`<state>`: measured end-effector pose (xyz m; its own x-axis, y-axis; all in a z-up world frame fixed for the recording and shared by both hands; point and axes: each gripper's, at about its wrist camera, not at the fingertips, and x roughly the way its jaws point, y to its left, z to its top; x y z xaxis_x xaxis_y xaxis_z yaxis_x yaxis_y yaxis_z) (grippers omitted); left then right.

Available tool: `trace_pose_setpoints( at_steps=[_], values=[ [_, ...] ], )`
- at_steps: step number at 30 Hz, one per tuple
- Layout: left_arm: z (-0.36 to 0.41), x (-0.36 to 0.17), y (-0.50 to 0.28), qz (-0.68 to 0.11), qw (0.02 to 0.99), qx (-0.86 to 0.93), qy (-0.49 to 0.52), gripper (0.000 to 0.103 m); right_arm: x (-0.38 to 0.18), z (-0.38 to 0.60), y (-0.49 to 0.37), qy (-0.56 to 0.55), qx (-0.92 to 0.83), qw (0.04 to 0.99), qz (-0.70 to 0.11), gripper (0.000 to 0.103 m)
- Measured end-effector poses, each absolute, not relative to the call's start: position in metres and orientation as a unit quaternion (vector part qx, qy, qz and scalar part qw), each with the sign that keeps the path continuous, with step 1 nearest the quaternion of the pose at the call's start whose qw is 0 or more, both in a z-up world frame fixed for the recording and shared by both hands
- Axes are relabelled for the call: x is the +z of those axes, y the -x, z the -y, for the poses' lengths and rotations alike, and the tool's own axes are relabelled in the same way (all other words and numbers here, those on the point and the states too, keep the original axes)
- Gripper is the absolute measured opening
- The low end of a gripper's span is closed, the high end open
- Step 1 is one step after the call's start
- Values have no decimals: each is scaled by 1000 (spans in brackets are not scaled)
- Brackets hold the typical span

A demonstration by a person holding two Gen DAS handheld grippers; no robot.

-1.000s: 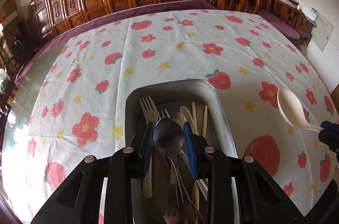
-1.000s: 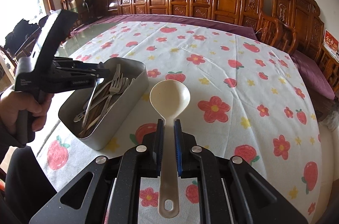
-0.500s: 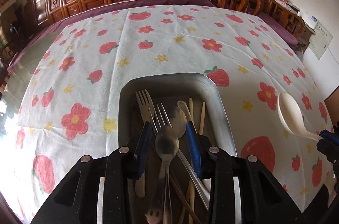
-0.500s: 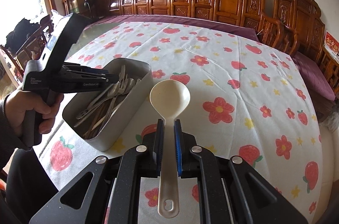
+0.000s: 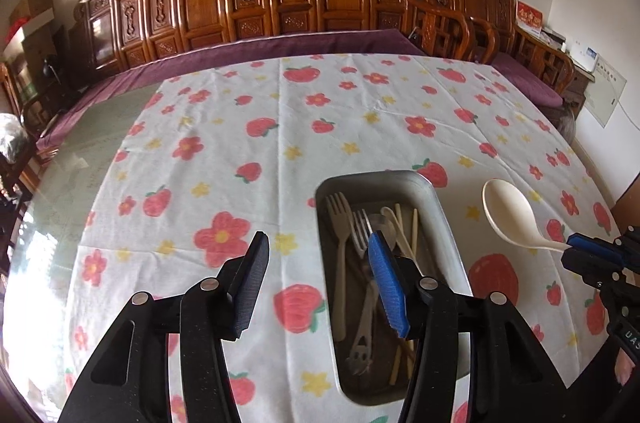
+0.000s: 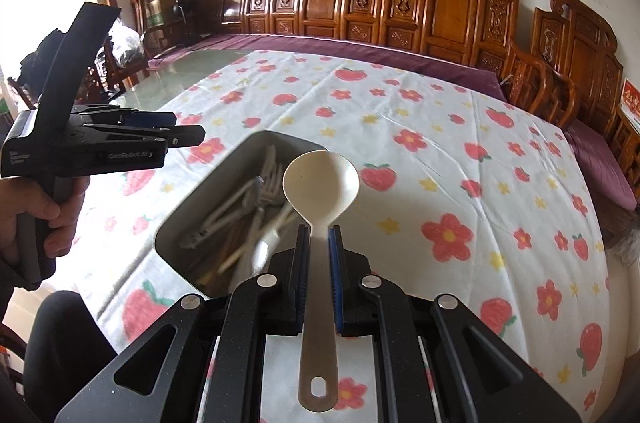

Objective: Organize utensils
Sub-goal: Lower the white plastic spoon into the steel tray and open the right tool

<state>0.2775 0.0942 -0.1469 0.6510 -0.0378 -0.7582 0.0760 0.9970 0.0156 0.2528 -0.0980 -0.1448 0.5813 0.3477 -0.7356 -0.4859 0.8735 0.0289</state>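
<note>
Right gripper (image 6: 319,247): fingers pinch the neck of a cream ladle (image 6: 320,183), held in the air beside the tray.
Left gripper (image 5: 318,263): fingers have just been opening, now spread, nothing between them.
Metal tray (image 5: 444,223): on the tabletop (image 5: 240,111); holds forks (image 5: 362,223), a spoon, chopsticks.
Risk: the ladle's long handle could catch the tray rim on lowering and tip out.
Writing: the left gripper's side reads, possibly, "GenRobot.AI"; blurred.
</note>
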Motion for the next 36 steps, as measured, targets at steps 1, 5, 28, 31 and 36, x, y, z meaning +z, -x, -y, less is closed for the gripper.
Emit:
trace_pose_setpoints(
  at_steps=[1,5,28,31,36],
  values=[
    [-98,-145,-276,-415,909,-30,-21,50,-144,94,-253,89,237,884,-392,12],
    [-114,-141,-270,-411,911,-29,-12,50,-142,74,-255,92,244,882,-391,12],
    [-168,-165,-267,-422,907,-8,8,84,-192,-2,-315,70,234,860,-448,12],
    [-172,-167,-267,-425,905,-6,9,84,-201,-6,-320,61,223,858,-459,12],
    [-176,-169,-267,-427,904,-3,6,84,-215,-6,-326,27,220,848,-481,12]
  ],
)
